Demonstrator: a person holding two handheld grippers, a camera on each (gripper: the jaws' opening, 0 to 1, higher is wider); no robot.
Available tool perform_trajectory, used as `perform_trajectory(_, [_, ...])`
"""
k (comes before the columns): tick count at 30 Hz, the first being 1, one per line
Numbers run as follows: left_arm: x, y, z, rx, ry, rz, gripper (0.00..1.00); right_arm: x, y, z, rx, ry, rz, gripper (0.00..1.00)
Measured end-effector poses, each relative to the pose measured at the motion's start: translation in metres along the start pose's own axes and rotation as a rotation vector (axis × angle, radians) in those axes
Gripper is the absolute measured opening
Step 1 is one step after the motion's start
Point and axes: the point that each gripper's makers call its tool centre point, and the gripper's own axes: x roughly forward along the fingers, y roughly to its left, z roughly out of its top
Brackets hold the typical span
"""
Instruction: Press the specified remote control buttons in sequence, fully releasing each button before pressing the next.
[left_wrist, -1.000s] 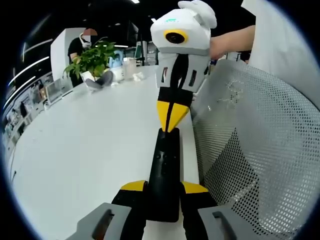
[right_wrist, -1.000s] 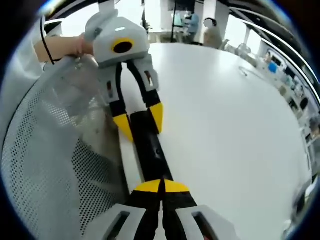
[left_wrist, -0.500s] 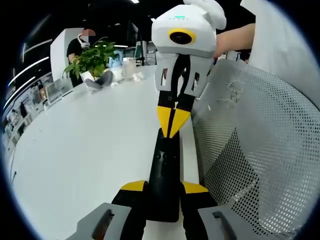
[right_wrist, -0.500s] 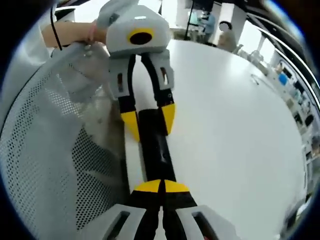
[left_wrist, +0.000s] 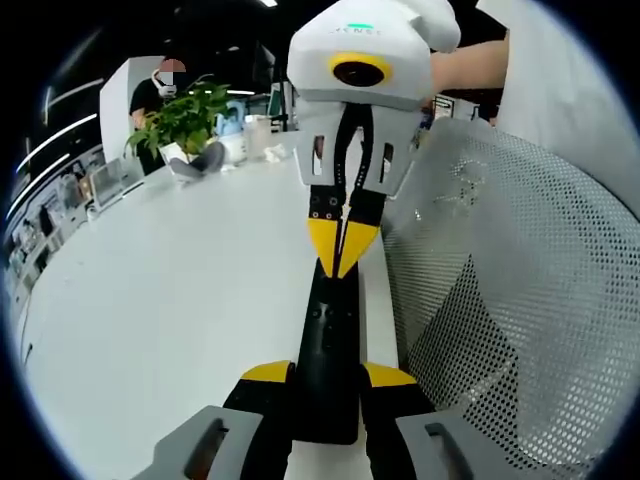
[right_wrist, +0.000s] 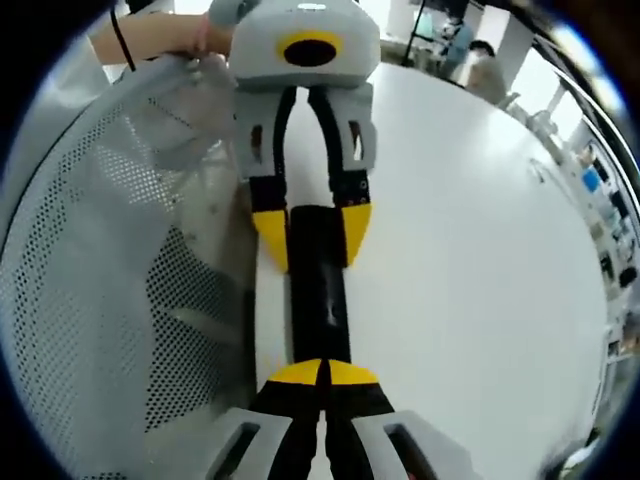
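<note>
We see a wide white table (left_wrist: 180, 290) with open room left, an office beyond, a mesh chair back (left_wrist: 510, 300) at its right edge. Our left hand-held gripper (left_wrist: 328, 385) clamps the black remote (left_wrist: 328, 350) there; the right hand-held gripper (right_wrist: 324, 372), jaws together, tips on it.

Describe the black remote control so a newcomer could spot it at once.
Find the white table and follow its edge beside the mesh chair back. The remote control lies there, clamped by the left gripper: the one long, slim black bar on the table.
</note>
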Motion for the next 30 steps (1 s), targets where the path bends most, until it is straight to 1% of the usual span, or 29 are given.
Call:
perform_trajectory(3, [-0.0004,0.0,-0.0001,0.0,0.0,-0.001,0.26,-0.0005,-0.0005,-0.0001,0.003,0.005,-0.002,0.0])
perform_trajectory(5, [-0.0005,0.0,-0.0002,0.0,0.0,-0.001,0.25,-0.0009,-0.0008,-0.0001,0.012,-0.005,-0.005,0.0])
perform_trajectory(10, [-0.0008,0.0001,-0.0004,-0.001,0.0,0.0,0.26,-0.0032,-0.0014,0.0006,0.08,-0.074,-0.005,0.0])
perform_trajectory(12, [-0.0008,0.0002,-0.0005,0.0,0.0,0.0,0.26,-0.0037,0.0016,0.0015,0.128,-0.092,0.01,0.0])
perform_trajectory(14, [-0.0009,0.0002,-0.0005,0.0,0.0,0.0,0.26,-0.0039,0.001,0.0025,0.139,-0.102,0.0,0.02])
perform_trajectory(17, [-0.001,0.0002,-0.0005,0.0,0.001,0.0,0.26,-0.0033,0.0003,0.0042,0.13,-0.105,-0.012,0.04])
perform_trajectory(20, [-0.0011,0.0002,-0.0004,0.0,0.001,0.0,0.26,-0.0004,0.0011,0.0061,0.121,-0.095,-0.004,0.05])
perform_trajectory(22, [-0.001,0.0003,-0.0006,0.0,0.001,0.0,0.26,-0.001,-0.0028,0.0044,0.068,-0.072,-0.027,0.02])
perform_trajectory(24, [-0.0009,0.0003,-0.0007,0.0,0.001,0.0,0.26,0.0,-0.0008,0.0052,0.061,-0.066,-0.024,0.02])
perform_trajectory(30, [-0.001,0.0003,-0.0013,0.001,0.002,0.0,0.26,0.0013,0.0004,0.0053,-0.009,-0.021,-0.039,0.02])
